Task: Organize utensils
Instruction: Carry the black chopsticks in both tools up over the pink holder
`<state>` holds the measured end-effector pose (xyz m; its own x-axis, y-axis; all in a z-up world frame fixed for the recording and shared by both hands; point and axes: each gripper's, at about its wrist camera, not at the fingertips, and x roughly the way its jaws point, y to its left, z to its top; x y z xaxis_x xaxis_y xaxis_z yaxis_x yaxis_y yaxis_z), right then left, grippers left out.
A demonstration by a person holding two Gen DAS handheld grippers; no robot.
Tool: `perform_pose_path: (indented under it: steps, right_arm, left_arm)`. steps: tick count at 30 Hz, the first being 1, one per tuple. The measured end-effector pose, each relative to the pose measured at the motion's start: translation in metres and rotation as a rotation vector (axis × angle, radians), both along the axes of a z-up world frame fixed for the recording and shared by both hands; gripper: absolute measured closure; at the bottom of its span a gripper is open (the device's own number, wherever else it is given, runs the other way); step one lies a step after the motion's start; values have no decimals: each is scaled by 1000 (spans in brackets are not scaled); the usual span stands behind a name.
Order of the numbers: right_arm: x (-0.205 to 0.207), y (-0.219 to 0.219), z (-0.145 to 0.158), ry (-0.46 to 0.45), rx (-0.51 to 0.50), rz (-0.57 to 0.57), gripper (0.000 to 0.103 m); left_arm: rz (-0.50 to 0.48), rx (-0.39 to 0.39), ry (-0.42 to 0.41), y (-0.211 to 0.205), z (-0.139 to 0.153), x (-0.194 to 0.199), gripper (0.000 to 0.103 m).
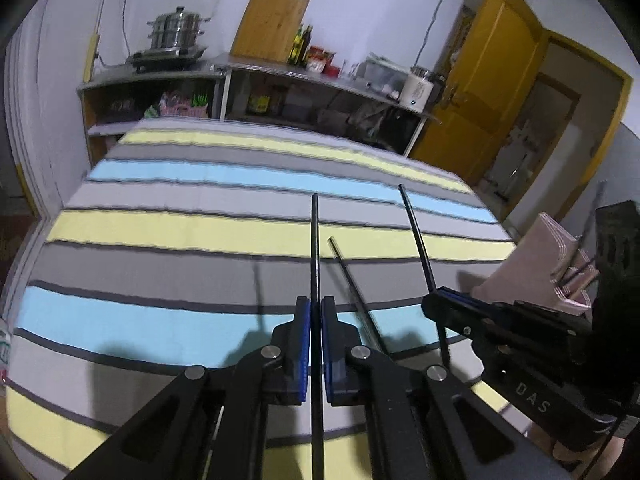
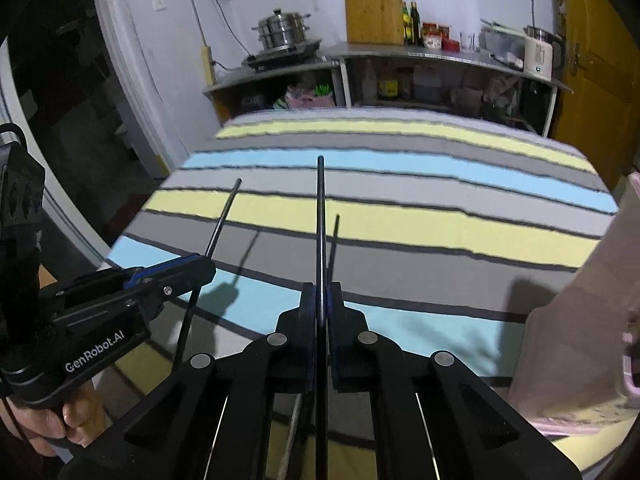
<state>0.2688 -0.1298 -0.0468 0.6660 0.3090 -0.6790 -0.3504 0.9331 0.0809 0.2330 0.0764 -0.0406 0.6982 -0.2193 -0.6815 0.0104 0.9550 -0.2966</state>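
While both jaws clamp chopsticks, another lies on cloth.

Grey, yellow and blue striped cloth.

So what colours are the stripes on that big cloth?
The striped cloth has yellow, light blue and grey bands with thin dark lines, clearest in the right wrist view.

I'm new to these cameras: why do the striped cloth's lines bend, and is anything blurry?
Left wrist view: fisheye lens bows the striped cloth, dark corners, shelf soft. Right wrist view: same curving; chopstick casts a shadow on the cloth.
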Motion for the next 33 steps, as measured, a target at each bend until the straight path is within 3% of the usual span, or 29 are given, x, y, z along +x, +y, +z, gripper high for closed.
perform_pose_path:
  steps: [9, 17, 24, 33]
  right_arm:
    - [-45, -7, 46, -92, 58, 16, 98]
    - [-79, -21, 75, -153, 102, -1, 98]
    - [-101, -43, 88, -187, 133, -33, 98]
    - [-128, -78, 89, -192, 147, -97, 98]
  left_arm:
    - [-43, 4, -98, -9, 58, -42, 98]
    - [-85, 8, -140, -29, 89, -65, 98]
    - [-124, -1, -159, -43, 106, -80, 98]
    - [-209, -22, -123, -81, 103, -89, 98]
